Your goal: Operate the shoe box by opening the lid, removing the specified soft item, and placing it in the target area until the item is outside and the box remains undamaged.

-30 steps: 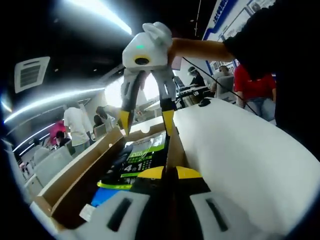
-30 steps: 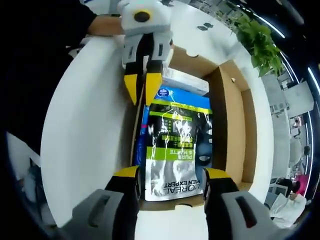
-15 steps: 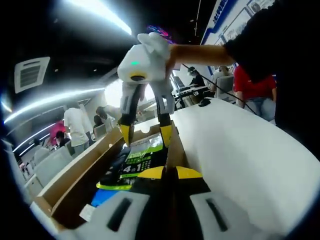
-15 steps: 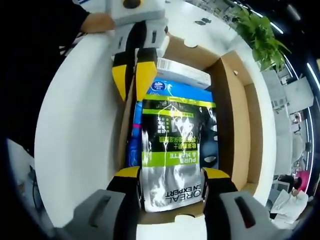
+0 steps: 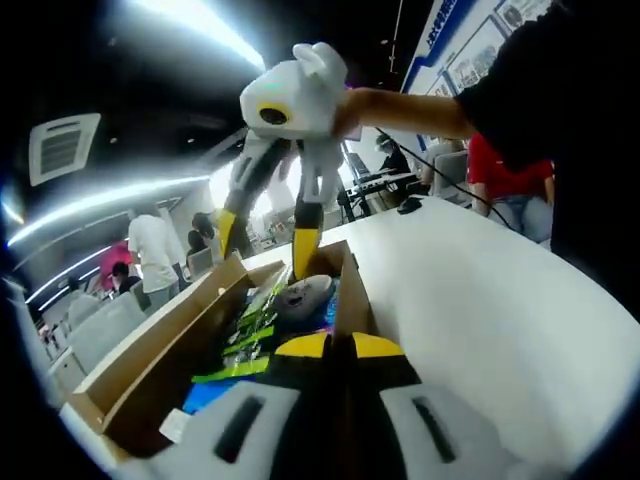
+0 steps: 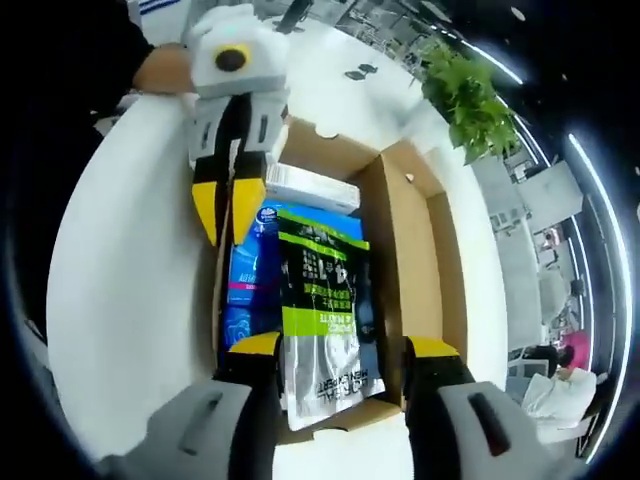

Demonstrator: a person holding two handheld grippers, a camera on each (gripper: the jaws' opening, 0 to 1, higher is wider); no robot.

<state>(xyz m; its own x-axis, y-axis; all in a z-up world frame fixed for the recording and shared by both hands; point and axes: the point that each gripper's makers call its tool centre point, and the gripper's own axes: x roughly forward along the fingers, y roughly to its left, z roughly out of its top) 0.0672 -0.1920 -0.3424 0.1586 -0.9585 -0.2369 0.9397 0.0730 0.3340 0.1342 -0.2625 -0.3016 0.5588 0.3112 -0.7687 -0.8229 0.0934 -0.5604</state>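
Observation:
The open brown shoe box [image 6: 400, 250] lies on a white table, its lid [image 6: 445, 270] folded out flat beside it. A black, green and silver soft pouch [image 6: 325, 300] lies tilted on top of the contents, also seen buckled in the left gripper view as the pouch [image 5: 285, 300]. My right gripper [image 6: 342, 345] is open with the pouch's silver end between its jaws; whether they touch it is unclear. It hangs over the box as the right gripper [image 5: 264, 245]. My left gripper [image 5: 338, 345] is shut on the box's side wall [image 5: 347, 290], shown as the left gripper [image 6: 225, 215].
Under the pouch lie a blue pack [image 6: 245, 290] and a white carton [image 6: 312, 188]. The white table [image 6: 130, 270] spreads wide on both sides of the box. A green plant [image 6: 465, 95] stands beyond it. Several people [image 5: 150, 255] are in the background, and a sleeve [image 5: 540, 60] is close.
The right gripper has lifted and pulled back over the box. The pouch has shifted and buckled up from lying flat. The left gripper holds the same wall.

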